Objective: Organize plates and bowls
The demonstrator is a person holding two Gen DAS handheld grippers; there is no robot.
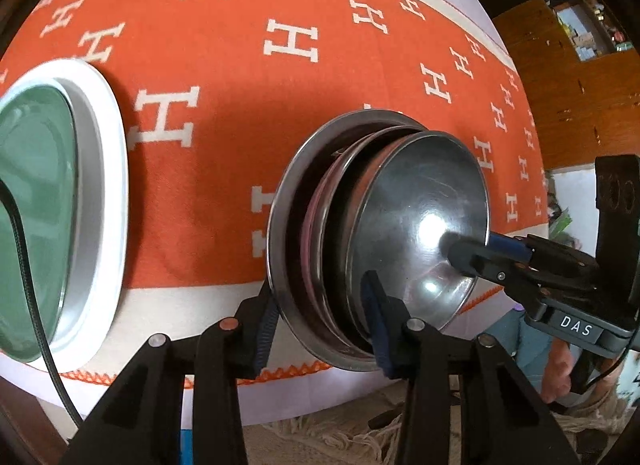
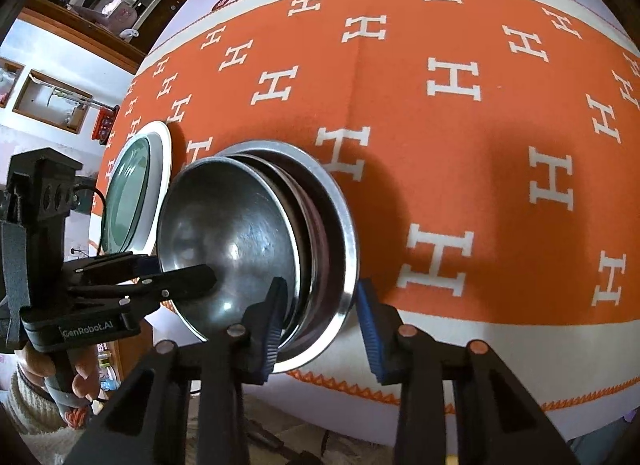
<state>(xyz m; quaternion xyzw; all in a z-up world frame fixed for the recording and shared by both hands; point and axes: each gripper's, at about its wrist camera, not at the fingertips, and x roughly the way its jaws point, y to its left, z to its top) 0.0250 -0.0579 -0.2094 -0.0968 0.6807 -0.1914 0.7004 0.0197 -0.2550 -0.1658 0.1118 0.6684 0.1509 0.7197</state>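
We have both tongs, left tongs [image 1: 320,329] and right tongs [image 2: 320,329], clamped across opposite rims of the nested steel bowls [image 1: 384,233] at the table's [image 1: 240,65] near edge, the green plate [image 1: 36,205] lying beyond the left tongs' side.

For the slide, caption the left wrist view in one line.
Both grippers, left and right, clamp opposite rims of nested steel bowls on an orange tablecloth, beside a white plate.
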